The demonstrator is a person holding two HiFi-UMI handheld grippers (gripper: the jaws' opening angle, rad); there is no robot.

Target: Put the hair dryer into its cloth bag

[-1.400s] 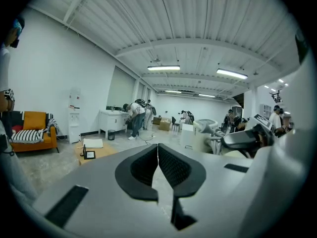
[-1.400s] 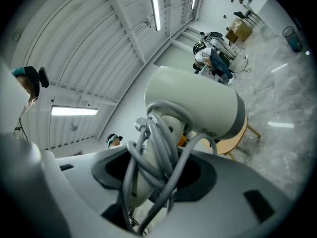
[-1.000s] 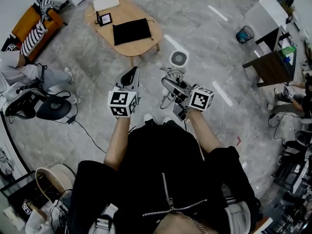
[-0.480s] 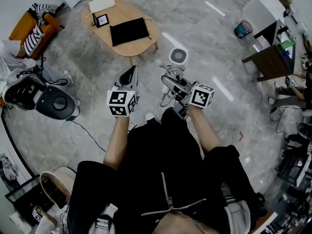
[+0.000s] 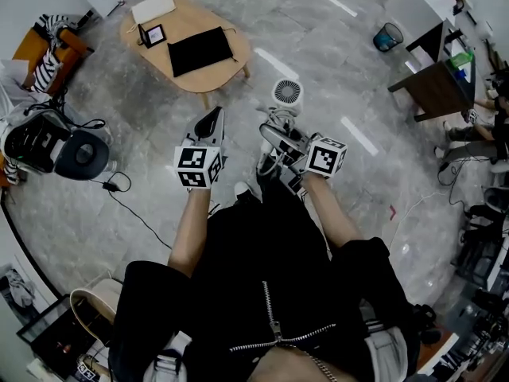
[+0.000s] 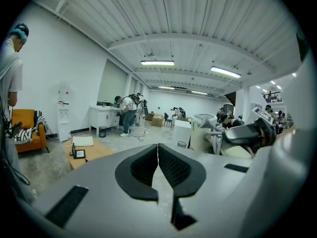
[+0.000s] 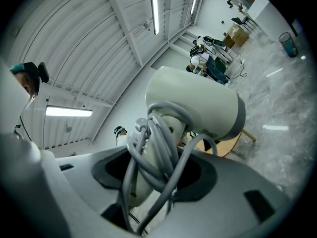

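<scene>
- Grey marble floor [image 5: 334, 62] spreads under a standing person, with a low wooden desk [image 5: 211, 76] well ahead of both hands.
- Right tongs [image 7: 158, 175] are clamped on the handle of the white hair dryer [image 7: 198, 103]. Its grey cord [image 7: 148, 148] is looped around that handle and caught between the jaws too.
- Left tongs [image 6: 158, 150] are closed with nothing between them, held near the right ones.
- A small white fan [image 5: 287, 93] stands on the floor between the person and the desk.
- The black cloth bag [image 5: 200, 51] lies flat on the desk, well apart from the dryer, near a picture frame [image 5: 152, 35] and a white pad [image 5: 153, 7].
- Likely risks:
  - The grip lies partly on cord, so the dryer may twist or slide in the jaws.
  - A slack loop could snag on the bag's mouth.
  - The bag looks flat and closed. If the left tongs pinch both layers, the mouth will not open.
  - The fan sits in the path to the desk and could be kicked.
</scene>
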